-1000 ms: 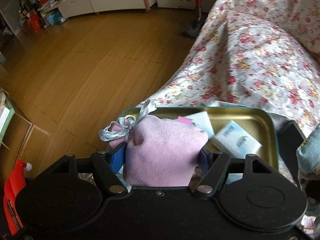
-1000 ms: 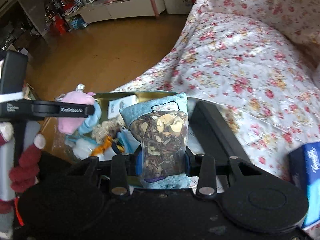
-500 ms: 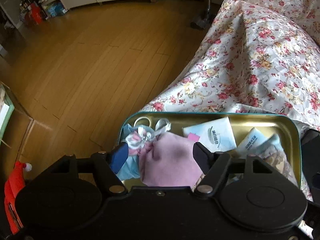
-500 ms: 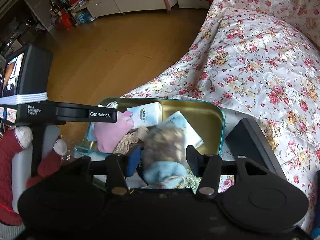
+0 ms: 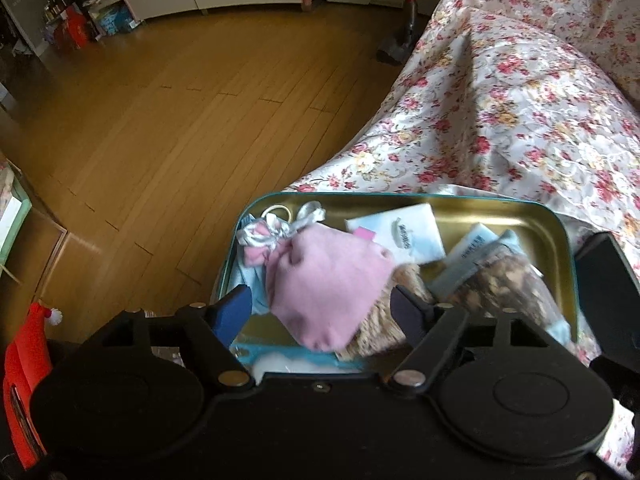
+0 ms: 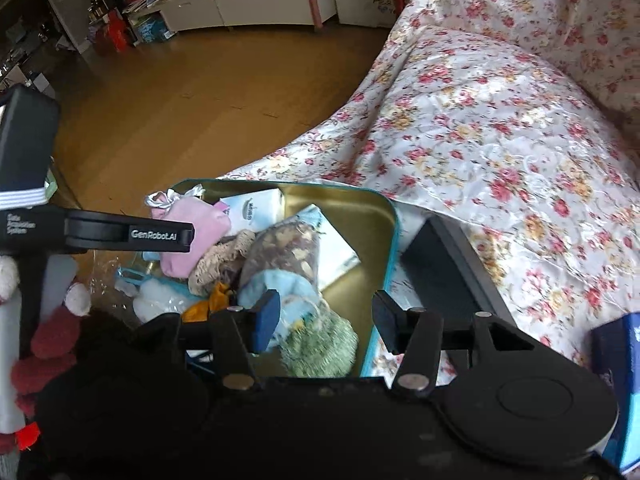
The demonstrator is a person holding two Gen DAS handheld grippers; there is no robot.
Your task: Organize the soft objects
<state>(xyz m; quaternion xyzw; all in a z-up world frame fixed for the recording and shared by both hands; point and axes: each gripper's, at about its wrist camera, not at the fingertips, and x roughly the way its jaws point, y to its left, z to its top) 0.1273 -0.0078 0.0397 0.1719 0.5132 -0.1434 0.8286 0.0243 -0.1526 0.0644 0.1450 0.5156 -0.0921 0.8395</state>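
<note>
My left gripper (image 5: 322,306) is opening, its pads clear of the soft pink drawstring pouch (image 5: 326,280) lying between them in the gold-lined teal metal tin (image 5: 520,210). My right gripper (image 6: 323,322) stands parted over the clear potpourri sachet with light blue trim (image 6: 282,258), which rests in the same tin without touching the pads.

Left hand-held gripper (image 5: 320,308): pitched steeply downward, jaws opening, pads clear of contact. Right hand-held gripper (image 6: 322,320): pitched steeply downward, jaws parted.

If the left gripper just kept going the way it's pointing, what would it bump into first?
Most likely the pink pouch lying in the tin. It sits right between the opening jaws of the left gripper, though its exact depth is hard to judge.
</note>
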